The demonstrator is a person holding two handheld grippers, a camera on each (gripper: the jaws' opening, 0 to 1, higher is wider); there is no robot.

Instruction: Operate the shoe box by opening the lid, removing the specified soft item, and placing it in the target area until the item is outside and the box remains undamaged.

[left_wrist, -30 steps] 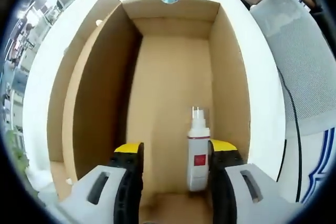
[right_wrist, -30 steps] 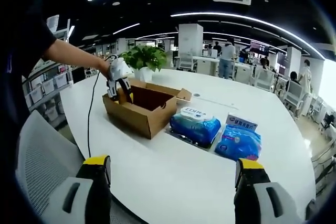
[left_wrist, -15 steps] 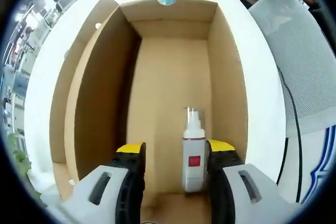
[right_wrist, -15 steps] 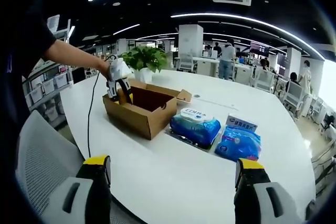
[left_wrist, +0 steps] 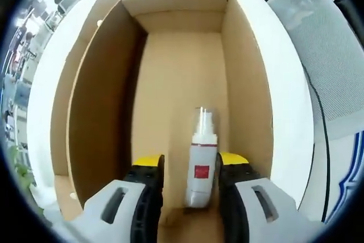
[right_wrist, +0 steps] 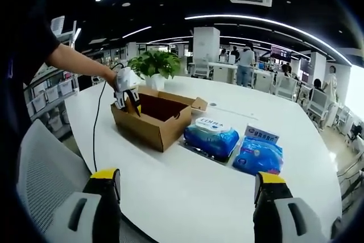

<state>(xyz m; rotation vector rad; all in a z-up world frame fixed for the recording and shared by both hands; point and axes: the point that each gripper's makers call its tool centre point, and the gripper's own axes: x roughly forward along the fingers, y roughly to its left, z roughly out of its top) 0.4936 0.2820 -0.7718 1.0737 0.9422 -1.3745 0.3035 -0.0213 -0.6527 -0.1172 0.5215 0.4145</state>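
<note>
The open brown shoe box point(left_wrist: 102, 101) lies below my left gripper point(left_wrist: 191, 166), which reaches down into it. A white spray bottle point(left_wrist: 199, 163) with a red label rests on the box floor between the jaws. It sits against the right jaw, with a gap to the left one. In the right gripper view the box point(right_wrist: 156, 119) stands on the white table point(right_wrist: 187, 197), and a person's hand holds the left gripper point(right_wrist: 126, 99) at the box's left end. My right gripper point(right_wrist: 189, 177) hovers wide open above the table's near side, holding nothing. Two blue soft packs point(right_wrist: 211, 138) point(right_wrist: 259, 155) lie to the right of the box.
A potted plant point(right_wrist: 154, 64) stands behind the box. A grey mesh chair point(right_wrist: 45, 157) sits at the table's near left edge, and a black cable point(right_wrist: 96, 129) runs over that edge. Desks and people fill the room's far side.
My left gripper has sunk deeper into the box and its jaws have narrowed around the bottle. The right gripper has held still.
</note>
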